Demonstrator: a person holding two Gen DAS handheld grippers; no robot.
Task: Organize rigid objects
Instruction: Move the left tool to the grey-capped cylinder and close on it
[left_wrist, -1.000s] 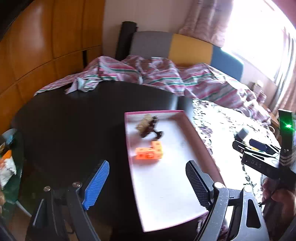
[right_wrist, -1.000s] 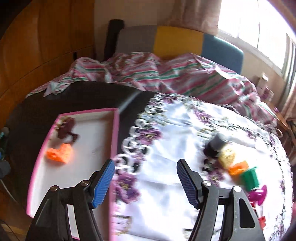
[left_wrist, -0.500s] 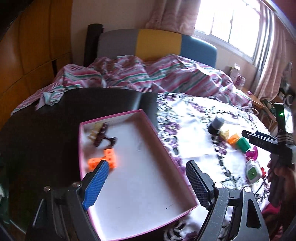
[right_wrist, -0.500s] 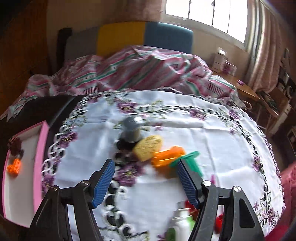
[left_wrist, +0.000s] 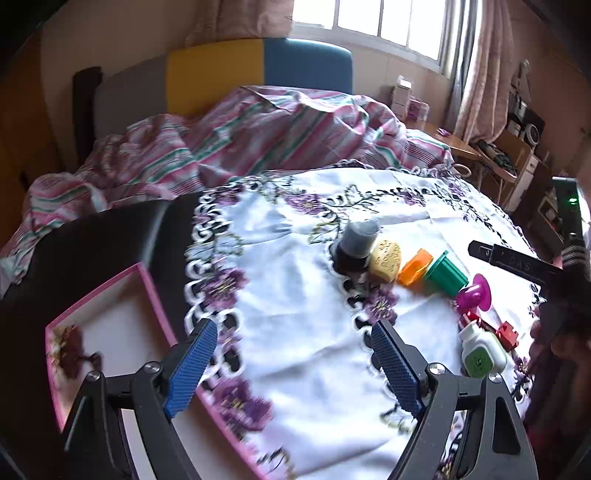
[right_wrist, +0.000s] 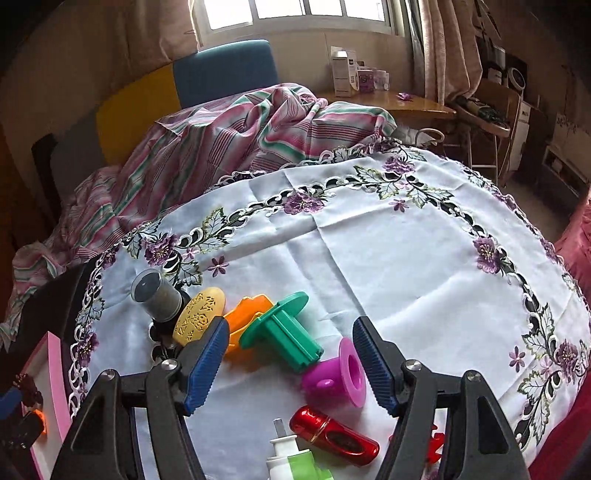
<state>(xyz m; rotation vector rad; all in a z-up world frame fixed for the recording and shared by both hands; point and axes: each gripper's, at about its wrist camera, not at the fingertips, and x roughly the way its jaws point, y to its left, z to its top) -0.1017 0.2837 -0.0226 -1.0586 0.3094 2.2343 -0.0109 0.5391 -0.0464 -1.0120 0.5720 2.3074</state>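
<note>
Small toys lie in a row on the white embroidered cloth: a grey capped jar, a yellow patterned oval, an orange piece, a green spool, a magenta cup, a red tube and a white-green bottle. My right gripper hovers open over the green spool and magenta cup. My left gripper is open above bare cloth, beside the pink-rimmed white tray that holds a brown figure. The same toys show at the right in the left wrist view.
A striped pink-green blanket is heaped behind the round table, with a yellow-and-blue headboard beyond. A wooden desk with boxes stands at the far right. The person's hand holds the right gripper's body.
Both grippers have swung right, from over the tray to over the white cloth. The toy row has come under the right gripper. Both stay open and empty.
</note>
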